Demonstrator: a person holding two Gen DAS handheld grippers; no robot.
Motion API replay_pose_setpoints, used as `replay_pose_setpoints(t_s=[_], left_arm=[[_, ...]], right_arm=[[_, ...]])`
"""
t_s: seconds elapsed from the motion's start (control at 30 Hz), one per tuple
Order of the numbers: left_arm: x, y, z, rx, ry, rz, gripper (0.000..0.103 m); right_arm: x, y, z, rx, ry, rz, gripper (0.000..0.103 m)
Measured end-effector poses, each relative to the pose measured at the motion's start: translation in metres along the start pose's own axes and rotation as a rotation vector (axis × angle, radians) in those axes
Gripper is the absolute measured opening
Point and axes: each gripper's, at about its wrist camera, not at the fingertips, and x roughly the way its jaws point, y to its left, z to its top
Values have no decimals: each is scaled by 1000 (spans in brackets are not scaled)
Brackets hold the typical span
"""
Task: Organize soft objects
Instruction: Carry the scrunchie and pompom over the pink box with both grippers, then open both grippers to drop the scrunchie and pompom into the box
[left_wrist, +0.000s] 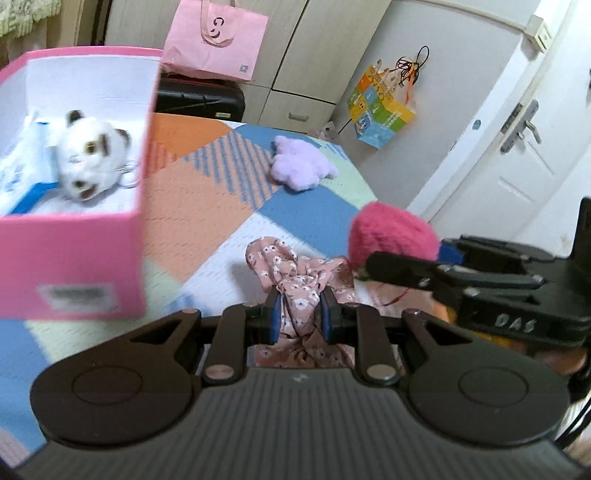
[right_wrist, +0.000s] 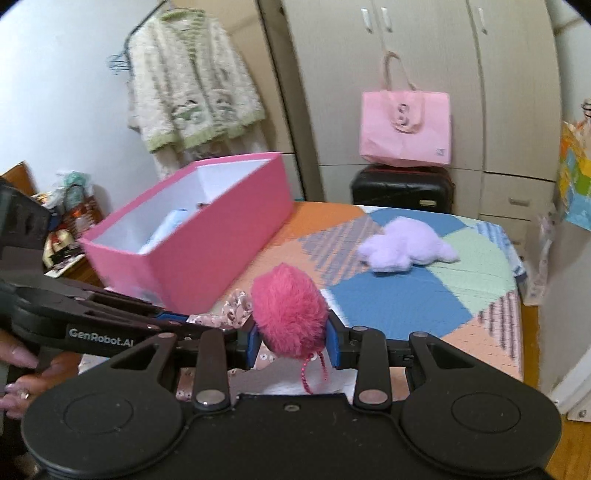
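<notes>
My left gripper (left_wrist: 298, 314) is shut on a pink floral fabric scrunchie (left_wrist: 291, 273), held above the bed. My right gripper (right_wrist: 293, 341) is shut on a fluffy magenta pompom (right_wrist: 288, 306) with a beaded cord hanging below; the pompom also shows in the left wrist view (left_wrist: 391, 236). The right gripper sits just right of the left one. An open pink box (left_wrist: 77, 258) stands on the bed at the left and holds a white plush cat (left_wrist: 92, 162); the box also shows in the right wrist view (right_wrist: 207, 251). A lilac plush (right_wrist: 402, 245) lies on the quilt.
The patchwork quilt (right_wrist: 406, 306) covers the bed. A black suitcase (right_wrist: 402, 188) with a pink tote bag (right_wrist: 406, 127) stands by the wardrobe beyond the bed. A colourful bag (left_wrist: 380, 107) hangs on the wall near a white door (left_wrist: 517, 155). A cluttered side table (right_wrist: 70, 218) is at the left.
</notes>
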Motion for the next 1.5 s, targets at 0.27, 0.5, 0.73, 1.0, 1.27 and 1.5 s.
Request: replay_pose_setpoints(t_s=[0.27,0.5,0.73,1.0,1.27,1.5], left_arm=[[-46,36,-19,-4,61,25,20],[-89,49,-20,50,34,65,20],[-122,61,2,106,-96,87,20],[-141,93,26,63,-226,72,20],[-116,137,60,-2,-312,179,20],[-76,162,100,-15,-262,256,20]], right_arm=[[-1,45,1,-65,65,119,40],[16,76,11,-106,121,213,40],[30,102,38,-162,65,229,40],[48,113,77,-174,-5,207,40],[95,111,107,-120,-38,156,40],[149,115,132,-159,23,109,40]])
